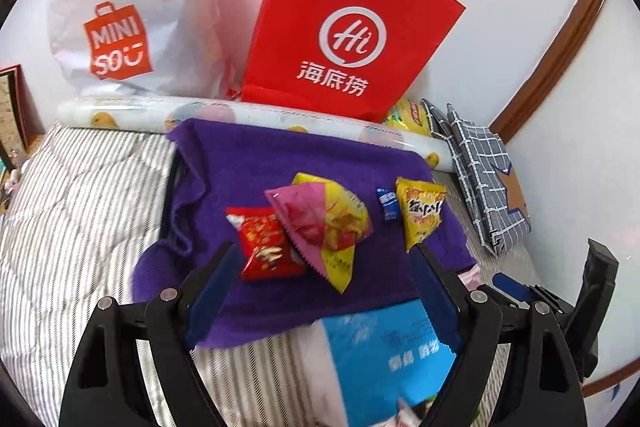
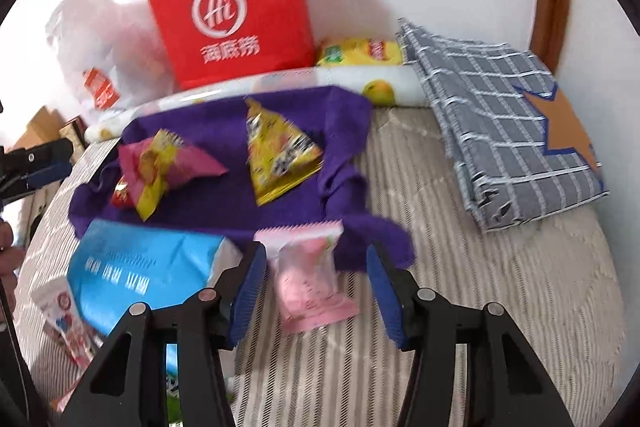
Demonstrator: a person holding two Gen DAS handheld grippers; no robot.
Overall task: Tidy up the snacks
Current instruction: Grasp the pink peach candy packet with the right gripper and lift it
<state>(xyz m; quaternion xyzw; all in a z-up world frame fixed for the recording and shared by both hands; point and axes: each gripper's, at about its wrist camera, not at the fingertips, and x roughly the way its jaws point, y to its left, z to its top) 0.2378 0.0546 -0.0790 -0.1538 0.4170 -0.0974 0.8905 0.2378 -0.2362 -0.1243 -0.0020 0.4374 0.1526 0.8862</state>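
Note:
A purple cloth point(image 1: 280, 163) lies spread on the striped bedding. On it are a red packet point(image 1: 264, 247), a pink-and-yellow packet point(image 1: 320, 223), a yellow packet point(image 1: 422, 215) and a small blue packet point(image 1: 387, 205). My left gripper point(image 1: 326, 251) hovers open over the cloth's near part, with the red packet just beside its left fingertip. A pink packet point(image 2: 308, 287) lies on the bedding between the fingers of my right gripper point(image 2: 316, 267); the jaws stand apart, with a gap at the right pad. A blue bag point(image 2: 140, 275) lies to its left.
A red paper bag point(image 1: 348, 23) and a white shopping bag point(image 1: 132, 7) stand against the wall behind a fruit-patterned roll point(image 1: 240, 115). A yellow chip bag point(image 2: 360, 53) and a folded grey plaid bag point(image 2: 500, 119) lie at the right. More packets point(image 2: 64, 315) lie at the lower left.

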